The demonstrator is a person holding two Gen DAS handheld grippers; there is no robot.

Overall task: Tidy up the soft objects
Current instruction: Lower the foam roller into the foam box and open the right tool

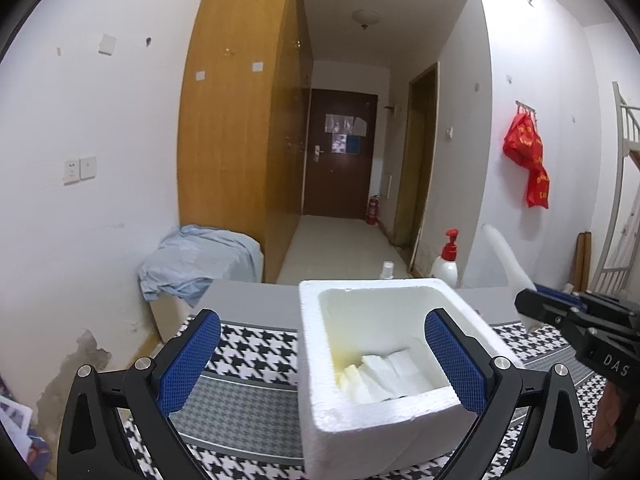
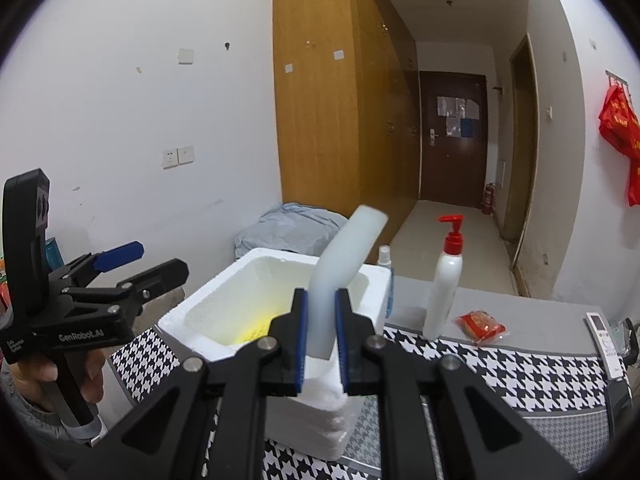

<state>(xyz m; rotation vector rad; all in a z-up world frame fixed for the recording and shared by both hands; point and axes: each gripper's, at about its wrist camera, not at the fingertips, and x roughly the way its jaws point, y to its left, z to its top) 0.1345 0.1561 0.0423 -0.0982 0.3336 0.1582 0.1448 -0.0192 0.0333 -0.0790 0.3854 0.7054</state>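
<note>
foam strip [image 2: 344,264]: pale, bent, clamped low down between the right gripper [image 2: 322,344] pads; upper end curves up and right, over the foam box's rim.
right gripper: closed narrow on the strip, blue pads pressing both sides. In the left wrist view only its black body shows at the right edge [image 1: 576,316].
foam box [image 1: 384,412]: white polystyrene, open top, stands on the houndstooth cloth [image 1: 248,344] near the tabletop's left part. Inside: white folded pieces [image 1: 384,376] on the floor, yellowish stain in one corner.
left gripper [image 1: 324,360]: jaws wide, nothing between the pads. One blue pad sits over the box's right wall, the other is out left above the cloth. Seen from the right wrist [image 2: 140,264] it hangs left of the box, a hand [image 2: 76,376] on its handle.
pump bottle [image 2: 444,292]: white, red pump, upright near the tabletop's far edge, right of the box.
small spray bottle [image 2: 385,256]: just behind the box's far right corner.
red packet [image 2: 480,326]: flat on the tabletop, just right of the pump bottle.
remote [image 2: 604,340]: white, at the tabletop's right edge.
off table: blue cloth heap [image 1: 200,260] by the wall, beyond the far left corner.
</note>
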